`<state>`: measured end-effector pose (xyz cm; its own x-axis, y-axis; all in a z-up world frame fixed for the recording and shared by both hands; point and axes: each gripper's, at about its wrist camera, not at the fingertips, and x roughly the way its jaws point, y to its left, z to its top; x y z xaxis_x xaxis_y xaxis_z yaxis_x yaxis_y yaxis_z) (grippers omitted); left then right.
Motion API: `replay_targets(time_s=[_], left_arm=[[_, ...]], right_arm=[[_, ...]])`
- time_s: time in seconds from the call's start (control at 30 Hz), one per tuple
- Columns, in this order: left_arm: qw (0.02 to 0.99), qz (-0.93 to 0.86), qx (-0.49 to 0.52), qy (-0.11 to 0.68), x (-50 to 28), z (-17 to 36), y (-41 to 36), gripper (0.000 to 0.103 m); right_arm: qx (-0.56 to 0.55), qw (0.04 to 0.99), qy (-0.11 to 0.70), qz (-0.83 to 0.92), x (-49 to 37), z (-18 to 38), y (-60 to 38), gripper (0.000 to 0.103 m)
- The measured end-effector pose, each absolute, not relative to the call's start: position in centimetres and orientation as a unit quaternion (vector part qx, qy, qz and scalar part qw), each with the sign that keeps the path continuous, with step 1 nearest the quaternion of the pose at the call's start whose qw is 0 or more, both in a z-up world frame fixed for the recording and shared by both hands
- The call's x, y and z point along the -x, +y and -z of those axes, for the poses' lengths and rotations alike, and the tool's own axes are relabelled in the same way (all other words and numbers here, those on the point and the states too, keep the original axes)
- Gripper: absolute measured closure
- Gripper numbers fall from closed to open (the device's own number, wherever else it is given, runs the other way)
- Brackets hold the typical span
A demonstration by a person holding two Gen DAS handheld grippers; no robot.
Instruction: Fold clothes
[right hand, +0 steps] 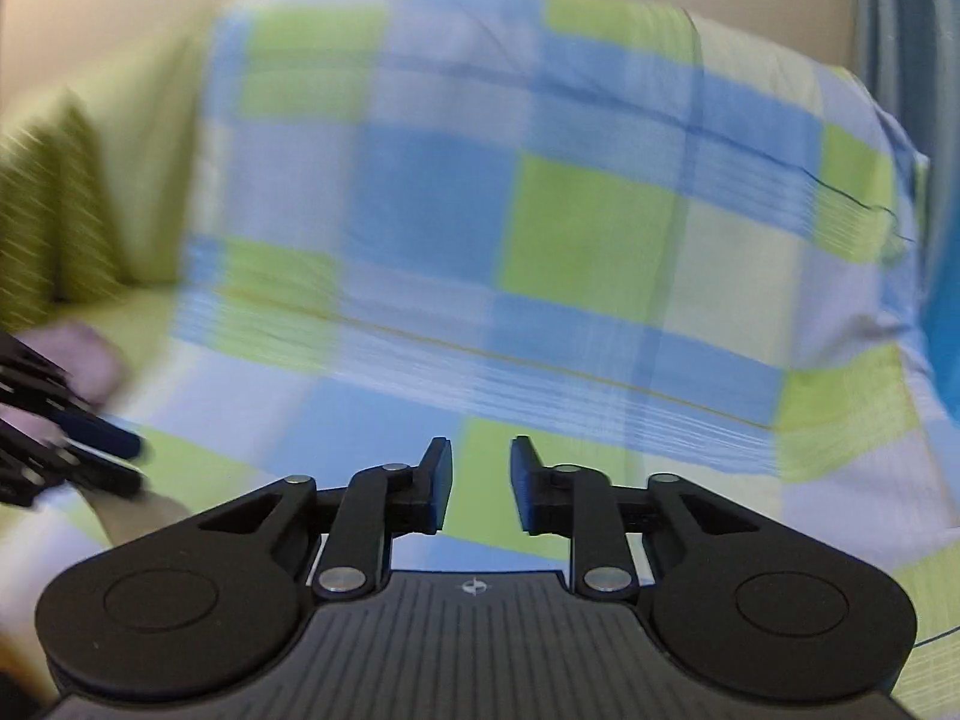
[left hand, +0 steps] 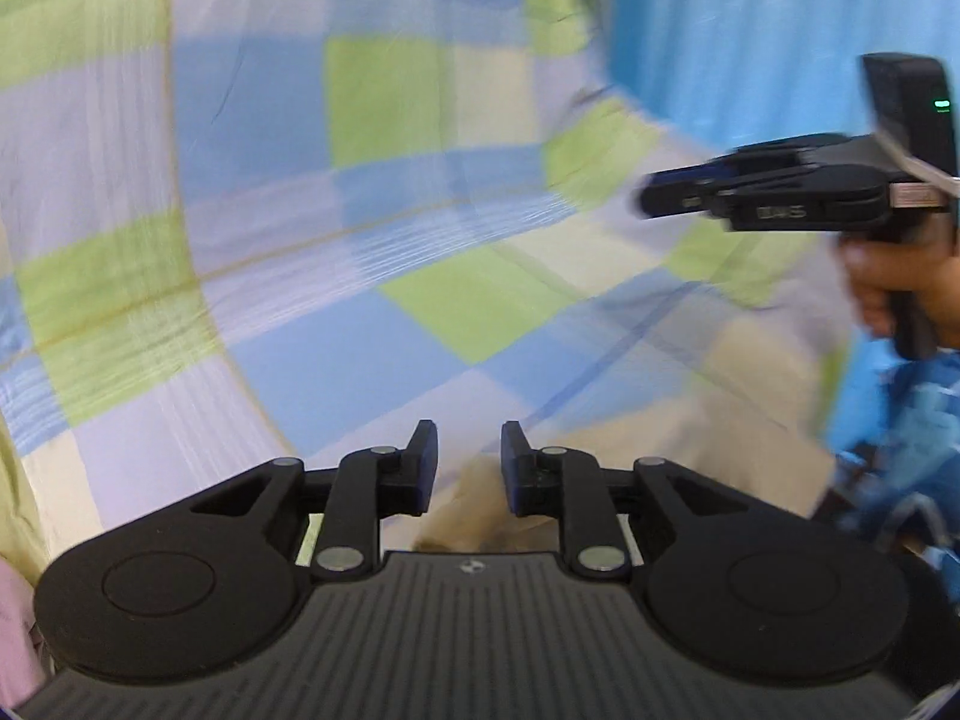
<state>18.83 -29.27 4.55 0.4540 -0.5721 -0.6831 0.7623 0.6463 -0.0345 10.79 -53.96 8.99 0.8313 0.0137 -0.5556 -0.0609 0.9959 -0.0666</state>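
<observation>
Right wrist view: a large checked cloth (right hand: 540, 228) in blue, green and pale lilac squares fills nearly everything, draped over what looks like a sofa or bed with a green cover (right hand: 138, 120), its far end rising like a backrest. Left wrist view shows the same cloth (left hand: 390, 210) spread ahead, a bright blue backdrop (left hand: 750, 30) behind it, and blue patterned fabric (left hand: 900, 420) low at the right. A pink item (right hand: 90, 354) lies at the left edge. Both pictures are blurred. The right hand-held gripper (right hand: 480, 480) hovers with fingers apart, holding nothing; the left hand-held gripper (left hand: 468, 468) likewise stands apart and empty. A likely risk: pinching only one layer so the fold drags unevenly, or the cloth sliding off the cover.
</observation>
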Motion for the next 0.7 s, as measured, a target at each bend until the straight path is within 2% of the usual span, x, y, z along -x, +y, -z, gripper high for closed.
replay_targets(time_s=[0.07,0.13,0.2,0.4,0.5,0.57,0.6,0.63,0.7], left_arm=[[0.843,0.391,-0.164,0.331,-19.5,-2.8,-29.4,0.085],[0.830,0.425,-0.182,0.313,-18.6,-1.8,-28.6,0.077],[0.806,0.471,-0.212,0.287,-16.6,-1.4,-27.6,0.062],[0.729,0.570,-0.323,0.198,-9.9,-0.7,-24.8,0.052],[0.687,0.564,-0.442,0.119,-7.5,0.9,-24.5,0.047],[0.650,0.554,-0.514,0.076,-6.6,2.4,-24.5,0.047],[0.633,0.555,-0.535,0.071,-6.4,3.0,-24.6,0.047],[0.619,0.560,-0.546,0.068,-6.2,3.4,-24.6,0.047],[0.601,0.572,-0.556,0.048,-5.7,4.1,-25.0,0.047]], right_arm=[[0.019,0.957,0.287,-0.033,-10.7,-7.5,-54.9,0.078],[0.027,0.955,0.289,-0.066,-7.7,-6.1,-54.4,0.078],[0.036,0.950,0.296,-0.094,-4.3,-4.7,-53.6,0.078],[0.068,0.933,0.330,-0.126,6.2,-0.4,-49.2,0.077],[0.086,0.920,0.358,-0.136,9.8,2.6,-45.4,0.075],[0.100,0.913,0.373,-0.128,10.8,4.2,-43.5,0.072],[0.105,0.911,0.379,-0.128,11.2,4.9,-42.7,0.066],[0.105,0.910,0.381,-0.126,11.2,5.4,-41.9,0.058],[0.123,0.907,0.383,-0.122,11.3,6.7,-40.2,0.056]])
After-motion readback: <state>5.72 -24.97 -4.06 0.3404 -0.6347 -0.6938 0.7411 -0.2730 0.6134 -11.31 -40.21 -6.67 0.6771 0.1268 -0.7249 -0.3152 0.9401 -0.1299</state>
